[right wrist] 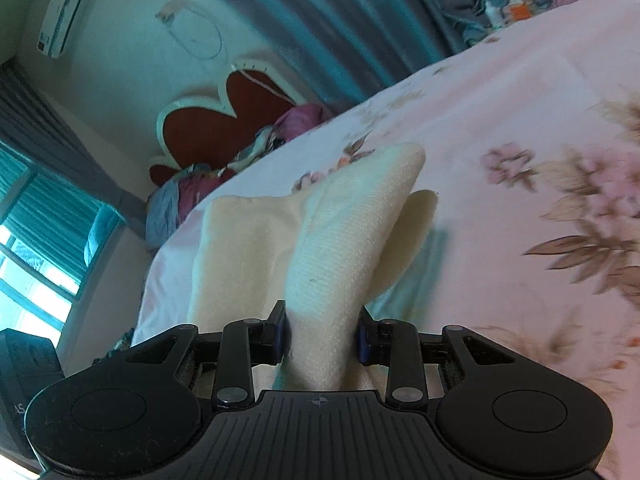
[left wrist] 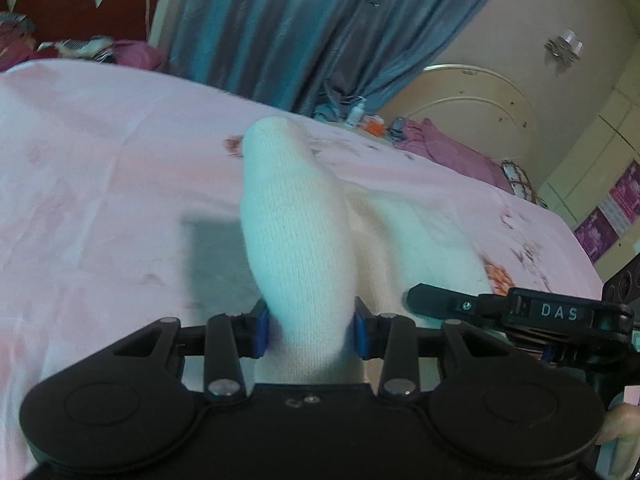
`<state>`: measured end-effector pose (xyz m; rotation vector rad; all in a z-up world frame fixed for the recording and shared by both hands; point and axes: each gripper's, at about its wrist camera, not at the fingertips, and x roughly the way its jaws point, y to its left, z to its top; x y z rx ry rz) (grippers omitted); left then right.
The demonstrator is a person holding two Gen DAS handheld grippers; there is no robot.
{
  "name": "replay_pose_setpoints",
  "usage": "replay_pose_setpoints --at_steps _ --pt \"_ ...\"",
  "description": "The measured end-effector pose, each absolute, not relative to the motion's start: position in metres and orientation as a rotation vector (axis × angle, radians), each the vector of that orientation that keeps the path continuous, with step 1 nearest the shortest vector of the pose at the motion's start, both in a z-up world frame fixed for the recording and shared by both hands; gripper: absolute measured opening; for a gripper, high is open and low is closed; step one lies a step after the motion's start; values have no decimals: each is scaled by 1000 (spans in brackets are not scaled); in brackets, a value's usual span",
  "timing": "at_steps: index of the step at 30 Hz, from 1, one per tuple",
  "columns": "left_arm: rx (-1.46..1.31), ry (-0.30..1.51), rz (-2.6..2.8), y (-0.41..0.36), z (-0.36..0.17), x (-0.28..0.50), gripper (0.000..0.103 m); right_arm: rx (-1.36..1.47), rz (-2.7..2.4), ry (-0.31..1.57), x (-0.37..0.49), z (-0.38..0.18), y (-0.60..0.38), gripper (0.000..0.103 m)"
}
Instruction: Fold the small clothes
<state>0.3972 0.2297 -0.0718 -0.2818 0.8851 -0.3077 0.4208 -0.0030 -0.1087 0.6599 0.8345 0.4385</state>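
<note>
A small cream knitted garment (left wrist: 296, 232) lies on the pink floral bedsheet (left wrist: 100, 152). My left gripper (left wrist: 310, 330) is shut on a bunched fold of it, which stands up between the blue pads. My right gripper (right wrist: 322, 338) is shut on another fold of the same garment (right wrist: 348, 220), lifted off the sheet (right wrist: 520, 120); the rest lies flat to the left. The right gripper's black body shows at the right edge of the left wrist view (left wrist: 560, 314).
A red heart-shaped headboard (right wrist: 224, 116) and crumpled pink and patterned bedding (left wrist: 120, 52) lie at the bed's head. Blue curtains (left wrist: 300, 28) hang behind. Pink clothes (left wrist: 452, 148) and small bottles sit beyond the bed's far edge. A window (right wrist: 44, 248) is on the left.
</note>
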Motion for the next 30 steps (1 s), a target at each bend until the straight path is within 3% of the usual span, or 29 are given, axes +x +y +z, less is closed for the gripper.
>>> replay_pose_setpoints --at_steps 7,9,11,13,15,23,30 --pt "-290 913 -270 249 -107 416 41 606 410 875 446 -137 12 32" --pt "-288 918 -257 252 -120 419 51 596 389 892 450 -149 11 33" --pt "-274 906 -249 252 -125 418 59 613 379 892 451 -158 6 37" --pt "-270 898 -251 255 -127 417 61 615 345 869 450 -158 -1 48" --pt "-264 898 -245 256 -125 418 65 605 328 857 449 -154 -7 49" --pt "-172 704 -192 252 -87 400 53 447 254 735 441 -118 -2 49" --pt "-166 772 -207 235 -102 431 51 361 302 747 459 -119 31 49"
